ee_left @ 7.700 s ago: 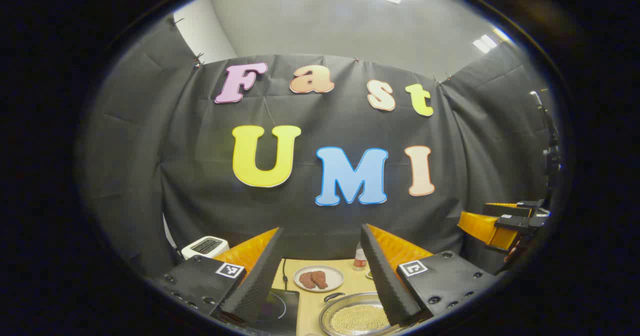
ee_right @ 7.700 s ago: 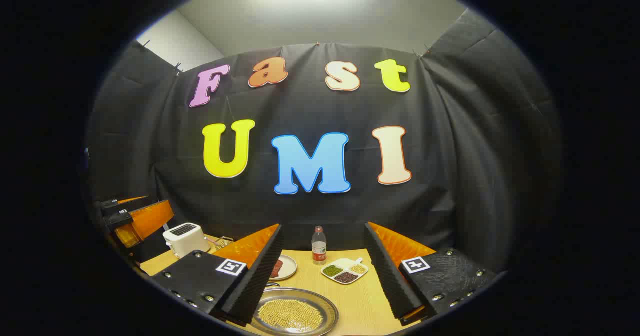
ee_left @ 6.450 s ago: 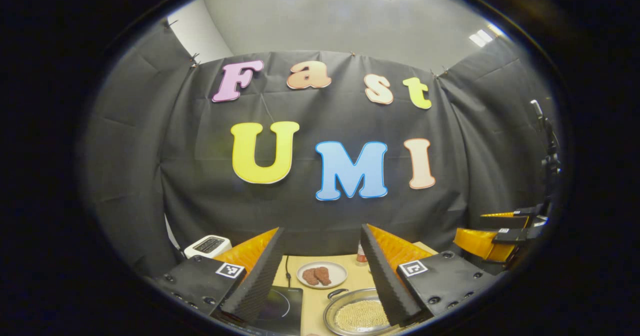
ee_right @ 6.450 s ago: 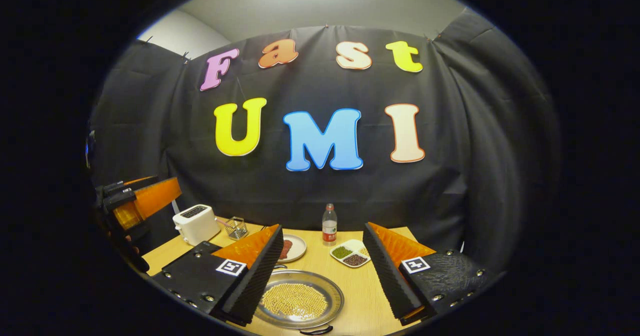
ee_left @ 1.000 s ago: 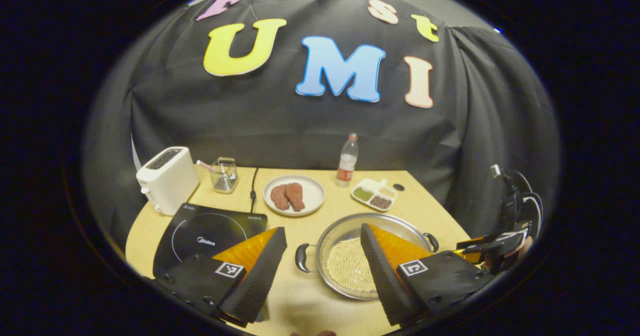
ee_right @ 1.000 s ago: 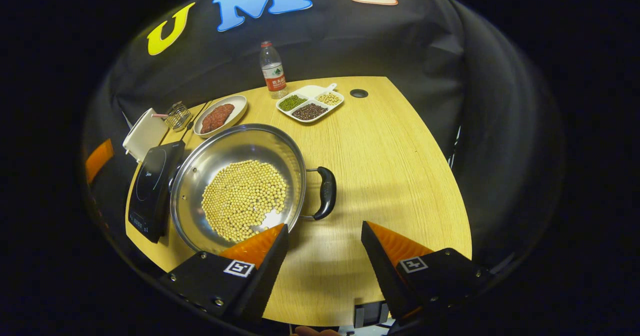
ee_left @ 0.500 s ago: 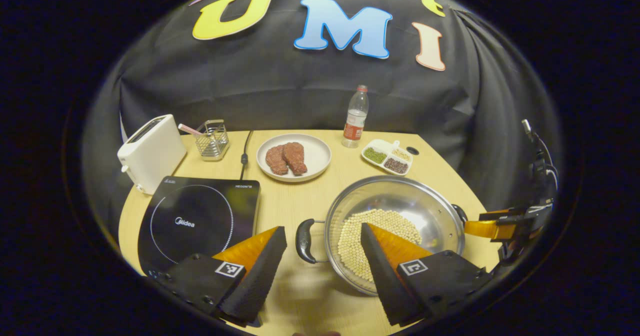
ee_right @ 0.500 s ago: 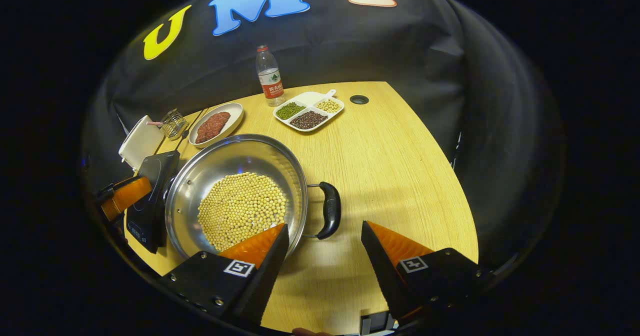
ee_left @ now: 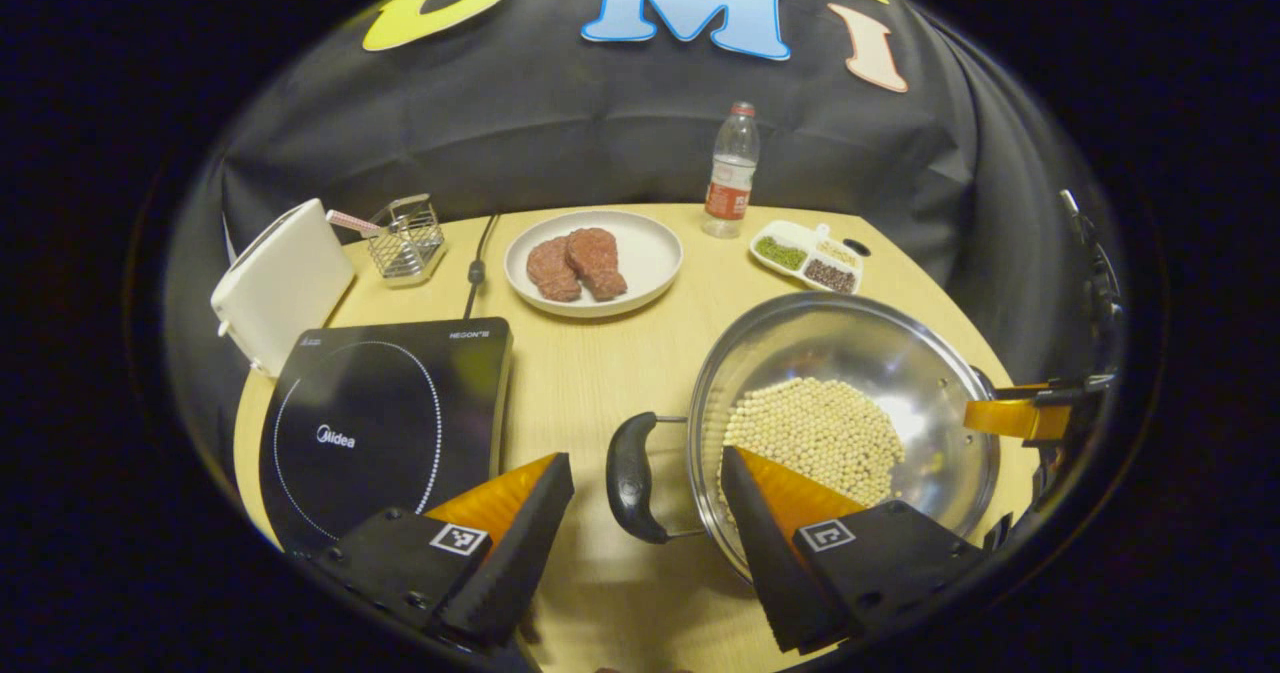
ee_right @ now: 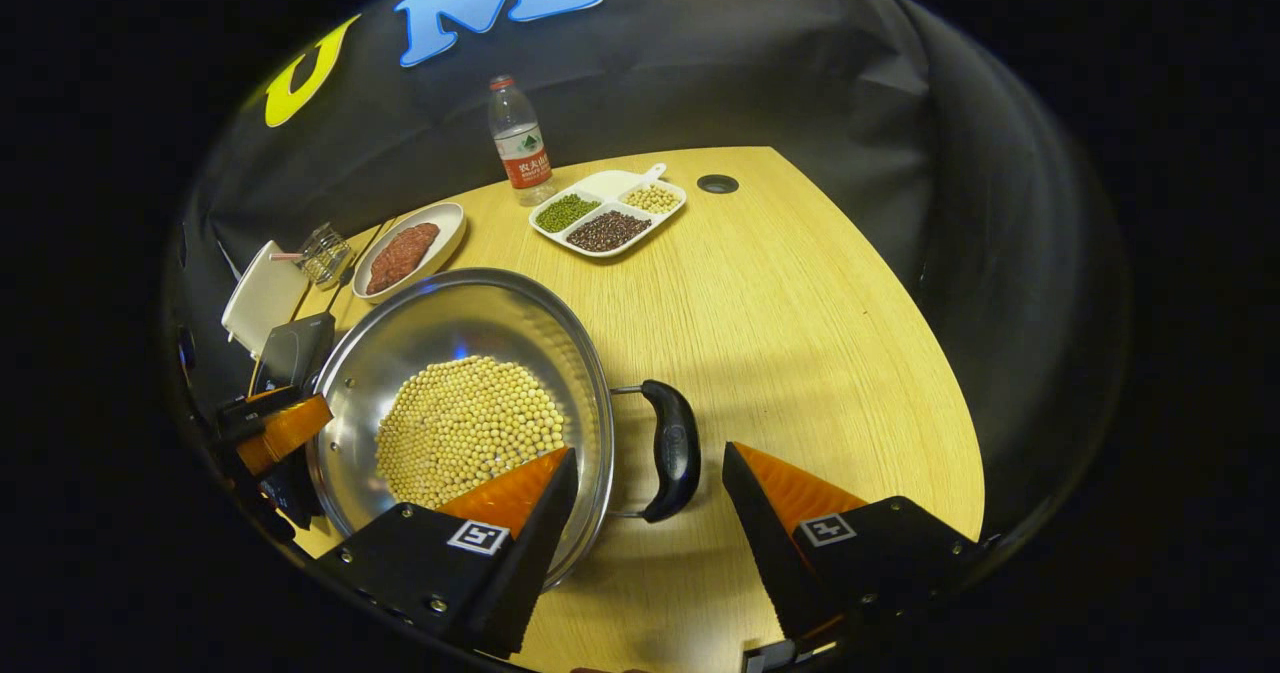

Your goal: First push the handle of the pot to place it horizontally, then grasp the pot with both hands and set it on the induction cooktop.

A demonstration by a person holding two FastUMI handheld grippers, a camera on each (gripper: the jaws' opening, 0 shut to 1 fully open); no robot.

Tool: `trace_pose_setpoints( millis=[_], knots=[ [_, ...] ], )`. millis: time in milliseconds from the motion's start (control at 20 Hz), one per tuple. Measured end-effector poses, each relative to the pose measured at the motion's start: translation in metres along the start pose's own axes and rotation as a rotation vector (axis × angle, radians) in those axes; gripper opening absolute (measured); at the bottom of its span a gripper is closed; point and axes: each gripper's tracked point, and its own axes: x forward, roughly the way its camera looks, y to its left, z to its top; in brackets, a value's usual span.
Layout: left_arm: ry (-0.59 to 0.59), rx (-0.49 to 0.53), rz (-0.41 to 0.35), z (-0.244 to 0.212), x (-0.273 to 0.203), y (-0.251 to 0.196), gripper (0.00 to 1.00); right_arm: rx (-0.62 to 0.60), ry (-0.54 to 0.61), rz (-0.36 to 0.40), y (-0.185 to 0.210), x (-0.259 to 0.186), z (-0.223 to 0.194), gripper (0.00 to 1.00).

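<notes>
Straddling pot (ee_left: pixel 850 403) handles — both tools wide, table edge near.

Printed in white on the black glass of the induction cooktop (ee_left: pixel 385 423), inside the dotted ring: "Midea". Near its far right corner, another short white word, too small to make out for sure. On the water bottle (ee_left: pixel 730 168), a red and white label with print too fine to read. Stuck on each finger of the left gripper (ee_left: pixel 645 543) and the right gripper (ee_right: pixel 650 543), a square black-and-white code tag (ee_left: pixel 458 539), with no letters or numbers.
</notes>
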Motion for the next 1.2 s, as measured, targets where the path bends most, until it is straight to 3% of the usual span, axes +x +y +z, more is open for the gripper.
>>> trace_pose_setpoints(
  millis=[150,200,250,300,400,450,650,700,850,1000,1200],
  knots=[
    [0.026,0.007,-0.012,-0.004,0.015,-0.003,0.97,0.006,0.005,-0.005,0.0,0.013,0.004,0.88],
    [0.034,0.01,-0.014,-0.005,0.018,-0.003,0.9,0.007,0.008,-0.005,0.0,0.015,0.005,0.87],
    [0.044,0.015,-0.018,-0.008,0.022,-0.003,0.86,0.009,0.019,-0.009,-0.001,0.017,0.004,0.81],
    [0.058,0.016,-0.035,-0.01,0.024,-0.008,0.82,0.015,0.03,-0.001,0.0,0.02,0.003,0.66],
    [0.071,0.034,-0.035,-0.013,0.025,-0.008,0.72,0.018,0.036,0.016,0.001,0.022,0.002,0.62],
    [0.076,0.037,-0.038,-0.012,0.025,-0.008,0.72,0.027,0.035,0.021,0.002,0.024,0.003,0.62],
    [0.081,0.023,-0.04,-0.012,0.026,-0.007,0.64,0.008,0.043,0.02,0.002,0.023,0.002,0.48],
    [0.081,0.031,-0.039,-0.012,0.025,-0.007,0.62,0.01,0.046,0.02,0.002,0.023,0.002,0.54],
    [0.066,0.04,-0.044,-0.006,0.02,-0.009,0.58,0.029,0.058,0.028,0.003,0.021,0.0,0.54],
    [0.049,0.05,-0.044,0.005,0.008,-0.01,0.65,0.039,0.048,0.032,0.003,0.009,0.003,0.54],
    [0.036,0.045,-0.057,0.015,-0.012,-0.01,0.6,0.042,0.038,0.021,0.007,-0.014,0.011,0.54]
  ],
)
